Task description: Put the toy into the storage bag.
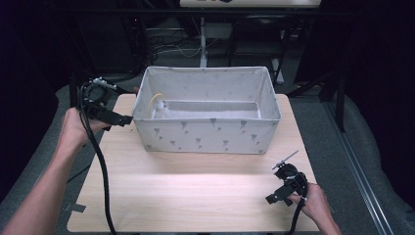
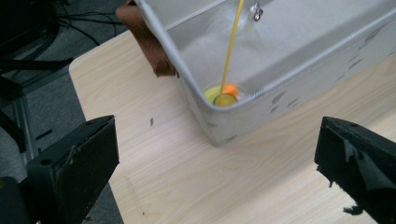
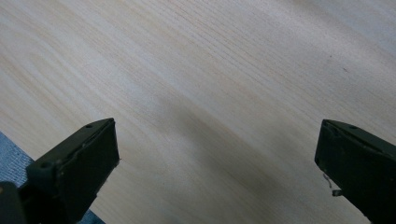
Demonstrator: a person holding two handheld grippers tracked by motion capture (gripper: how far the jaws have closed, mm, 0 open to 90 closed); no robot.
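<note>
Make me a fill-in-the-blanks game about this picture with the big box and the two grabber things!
1. The fabric box stands on a wooden ____.
2. The jaws of the left gripper and the right gripper are both ____.
3. The thin yellow stick leans inside the ____.
4. The right gripper is held above bare ____.

Missing words: table; open; box; wood
</note>
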